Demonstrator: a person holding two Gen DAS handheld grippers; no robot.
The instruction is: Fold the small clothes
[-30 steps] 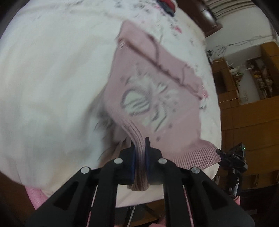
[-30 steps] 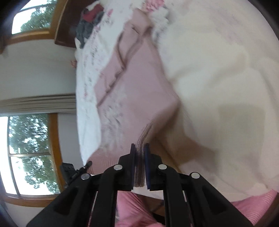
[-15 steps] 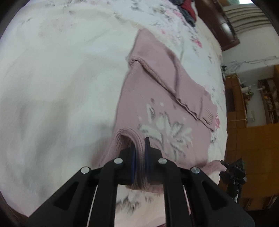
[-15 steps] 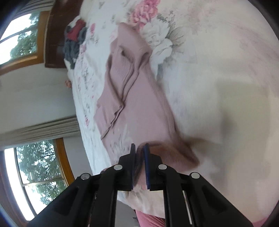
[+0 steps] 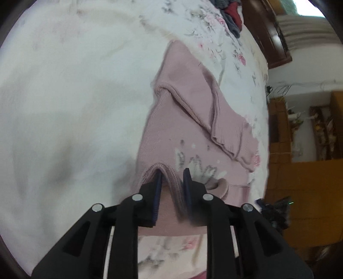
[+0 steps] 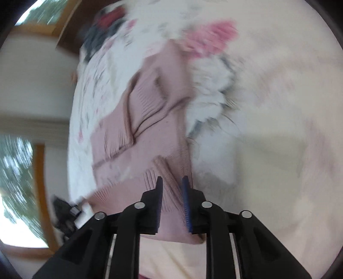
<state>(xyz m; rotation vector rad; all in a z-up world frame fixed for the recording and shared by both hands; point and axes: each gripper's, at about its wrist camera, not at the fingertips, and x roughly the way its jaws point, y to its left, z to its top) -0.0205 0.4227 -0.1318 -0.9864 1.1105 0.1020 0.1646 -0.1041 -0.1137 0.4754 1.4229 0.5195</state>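
A small pink knitted sweater (image 5: pixel 184 120) with a pale flower motif lies on the floral bedspread (image 5: pixel 64 96), its sleeves folded across its body. My left gripper (image 5: pixel 172 173) stands open over the ribbed hem, which rises loosely between the parted fingers. In the right wrist view, which is motion-blurred, the same sweater (image 6: pixel 145 120) lies ahead. My right gripper (image 6: pixel 172 182) is open too, with the folded hem edge lying between its fingers.
A dark pile of red and grey clothes (image 5: pixel 231 15) sits at the far end of the bed by a wooden headboard (image 5: pixel 270 36). Wooden cabinets (image 5: pixel 304 182) stand to the right. A window (image 6: pixel 15 188) and a black tripod-like device (image 6: pixel 64 212) lie left.
Both grippers carried the hem forward over the sweater's body, lowered it onto the bed, and have opened, releasing the ribbed edge they held.
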